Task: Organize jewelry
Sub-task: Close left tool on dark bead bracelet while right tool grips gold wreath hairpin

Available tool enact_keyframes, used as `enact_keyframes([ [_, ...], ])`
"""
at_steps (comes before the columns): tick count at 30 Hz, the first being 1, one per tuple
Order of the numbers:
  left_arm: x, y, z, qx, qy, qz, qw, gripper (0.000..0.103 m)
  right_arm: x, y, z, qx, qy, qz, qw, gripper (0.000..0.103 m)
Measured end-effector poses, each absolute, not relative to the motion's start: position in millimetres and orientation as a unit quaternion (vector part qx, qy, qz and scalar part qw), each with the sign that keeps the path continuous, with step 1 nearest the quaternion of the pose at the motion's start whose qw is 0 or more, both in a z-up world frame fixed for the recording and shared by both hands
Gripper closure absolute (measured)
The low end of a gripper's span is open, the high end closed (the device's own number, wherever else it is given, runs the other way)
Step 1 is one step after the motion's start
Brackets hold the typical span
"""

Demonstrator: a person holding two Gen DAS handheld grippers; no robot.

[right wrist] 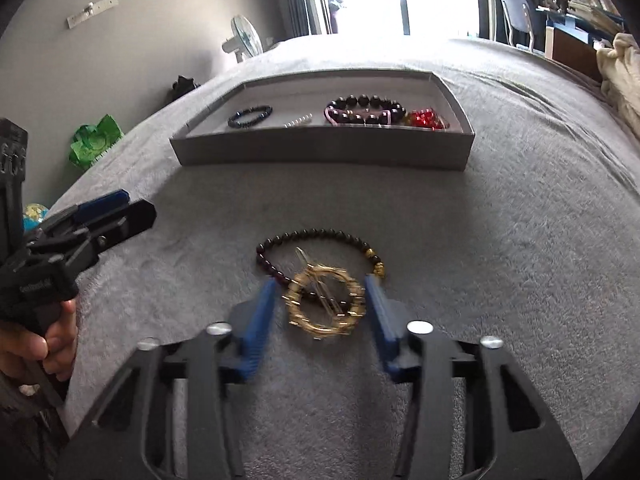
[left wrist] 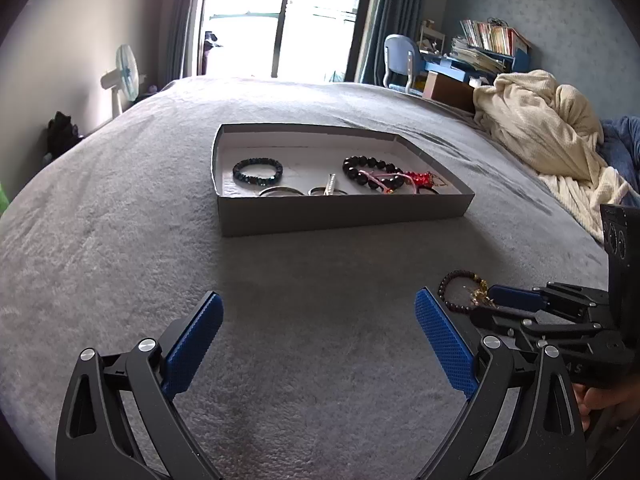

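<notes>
While both tools gape, right tool (right wrist: 320,300) straddles blurred gold ring (right wrist: 325,301); tray (left wrist: 340,216) wall hides bangles.

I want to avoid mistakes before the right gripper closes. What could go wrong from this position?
1. The gold ring brooch lies on top of the dark bead bracelet, between the open fingers of the right gripper. Closing now may catch both, or drag the bracelet.
2. The brooch's thin pin may slip from the pads or snag the fuzzy grey blanket.
3. The tray is already crowded on its right side, so pieces may tangle there.
</notes>
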State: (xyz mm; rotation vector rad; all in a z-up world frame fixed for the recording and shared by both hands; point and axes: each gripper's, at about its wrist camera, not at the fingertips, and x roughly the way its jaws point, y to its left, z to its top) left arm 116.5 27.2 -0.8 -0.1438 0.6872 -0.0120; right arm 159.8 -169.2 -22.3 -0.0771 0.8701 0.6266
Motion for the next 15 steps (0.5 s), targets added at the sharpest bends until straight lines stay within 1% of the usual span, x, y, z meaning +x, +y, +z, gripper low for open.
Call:
enact_keyframes([
  [6,118,21,0,-0.057,0.340,-0.012,0.939,0.007,155,-191,-14,0.009,0.390,0.295,0.872,0.063],
  [10,120,6,4,-0.020,0.341,-0.026,0.940,0.007,157,-209,-9,0.043,0.379,0.274,0.883,0.063],
  [15,129,-16,6,0.010,0.349,-0.059,0.935,0.009,162,-223,-6,0.052,0.376,0.245,0.892,0.063],
])
